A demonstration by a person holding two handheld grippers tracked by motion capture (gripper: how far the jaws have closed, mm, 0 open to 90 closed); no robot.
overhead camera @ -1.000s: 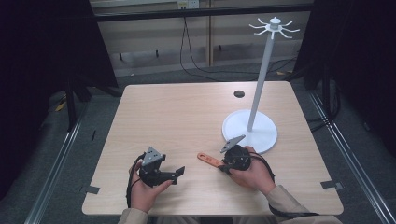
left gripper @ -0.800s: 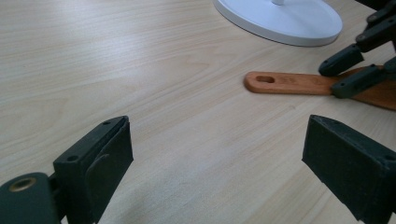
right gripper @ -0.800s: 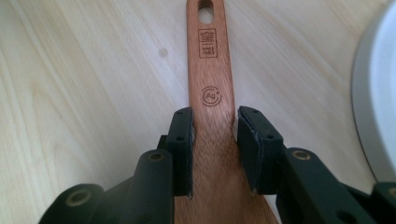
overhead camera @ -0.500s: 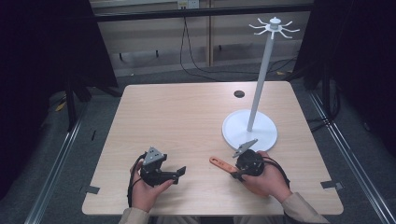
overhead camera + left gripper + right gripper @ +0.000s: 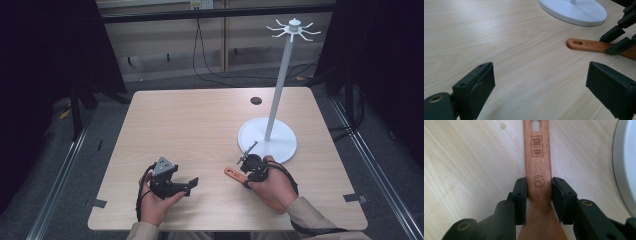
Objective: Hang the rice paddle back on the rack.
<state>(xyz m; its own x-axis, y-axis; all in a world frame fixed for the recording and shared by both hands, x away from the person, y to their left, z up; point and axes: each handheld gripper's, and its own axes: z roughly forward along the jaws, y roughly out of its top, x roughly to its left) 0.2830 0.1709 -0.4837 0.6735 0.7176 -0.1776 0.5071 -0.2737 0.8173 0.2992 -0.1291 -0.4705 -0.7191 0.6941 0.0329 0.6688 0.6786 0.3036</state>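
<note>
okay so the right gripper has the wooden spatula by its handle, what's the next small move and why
Probably lift it toward the white stand. The right gripper is shut on the wooden spatula, jaws pressed to both handle edges, and the handle's hole suits the hooks atop the stand. The left gripper rests open.
</note>
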